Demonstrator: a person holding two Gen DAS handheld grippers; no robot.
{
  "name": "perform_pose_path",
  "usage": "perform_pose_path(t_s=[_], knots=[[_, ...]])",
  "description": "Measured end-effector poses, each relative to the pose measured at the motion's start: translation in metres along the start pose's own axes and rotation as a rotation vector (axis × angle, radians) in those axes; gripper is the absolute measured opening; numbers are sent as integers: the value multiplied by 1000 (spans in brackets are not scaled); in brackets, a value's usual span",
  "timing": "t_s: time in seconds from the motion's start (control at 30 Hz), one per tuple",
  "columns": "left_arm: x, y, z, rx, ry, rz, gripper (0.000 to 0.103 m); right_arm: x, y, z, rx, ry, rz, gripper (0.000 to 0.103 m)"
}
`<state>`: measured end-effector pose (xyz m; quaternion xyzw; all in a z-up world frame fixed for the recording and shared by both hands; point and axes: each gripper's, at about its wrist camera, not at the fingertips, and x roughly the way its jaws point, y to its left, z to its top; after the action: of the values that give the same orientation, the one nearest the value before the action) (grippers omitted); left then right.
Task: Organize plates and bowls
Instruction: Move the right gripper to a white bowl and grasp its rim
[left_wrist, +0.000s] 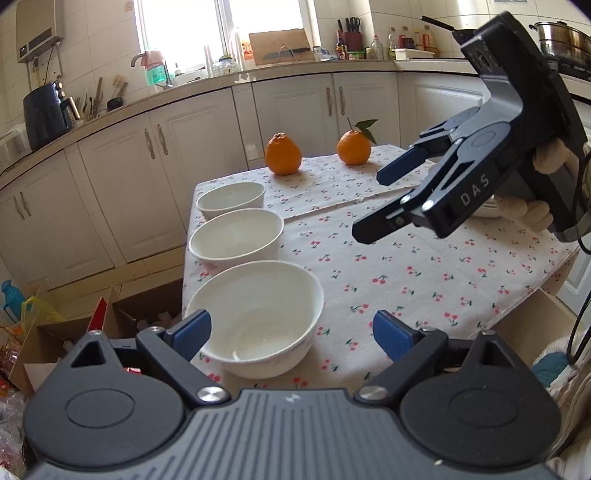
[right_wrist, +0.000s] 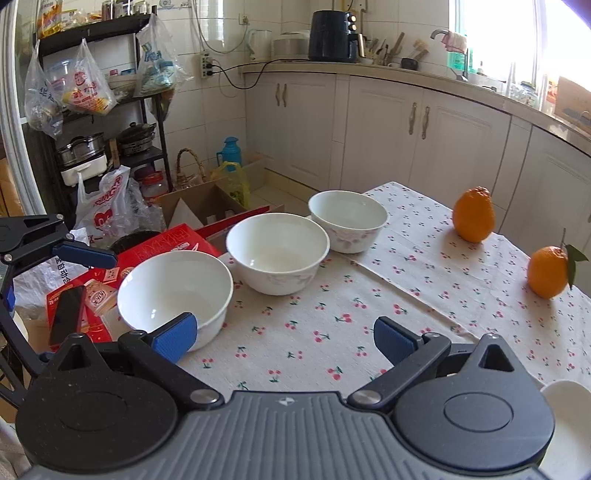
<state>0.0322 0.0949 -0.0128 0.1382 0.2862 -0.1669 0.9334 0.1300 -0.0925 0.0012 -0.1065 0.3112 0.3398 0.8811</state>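
Note:
Three white bowls stand in a row along the table's left edge: a near bowl (left_wrist: 255, 317) (right_wrist: 173, 291), a middle bowl (left_wrist: 236, 236) (right_wrist: 277, 253) and a far bowl (left_wrist: 231, 199) (right_wrist: 347, 219). My left gripper (left_wrist: 291, 332) is open and empty, its jaws either side of the near bowl, just short of it. My right gripper (right_wrist: 284, 338) (left_wrist: 373, 206) is open and empty, held above the cloth to the right of the bowls. A white plate (left_wrist: 487, 212) (right_wrist: 565, 417) lies mostly hidden behind the right gripper.
Two oranges (left_wrist: 282, 153) (left_wrist: 354, 147) sit at the table's far end on the cherry-print cloth (left_wrist: 406, 273). Cardboard boxes (right_wrist: 199, 206) and bags clutter the floor left of the table. Kitchen cabinets (left_wrist: 155, 177) run behind.

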Motion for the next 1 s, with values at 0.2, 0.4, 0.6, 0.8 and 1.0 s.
perform_pose_path(t_s=[0.2,0.4,0.6,0.8,1.0], knots=[[8,22,-18,-26,34,11,94,26,16,17,-9,22,68,103],[21,32,-25,-21,38,-20,94,53,25,24,18,67,128,101],[33,35,-26,-14,39,-52,94,72,33,27,15,114,165,92],[36,37,-24,-8,29,-95,92,82,34,29,22,142,192,80],[38,39,-21,4,20,-110,91,90,31,30,48,165,215,67]])
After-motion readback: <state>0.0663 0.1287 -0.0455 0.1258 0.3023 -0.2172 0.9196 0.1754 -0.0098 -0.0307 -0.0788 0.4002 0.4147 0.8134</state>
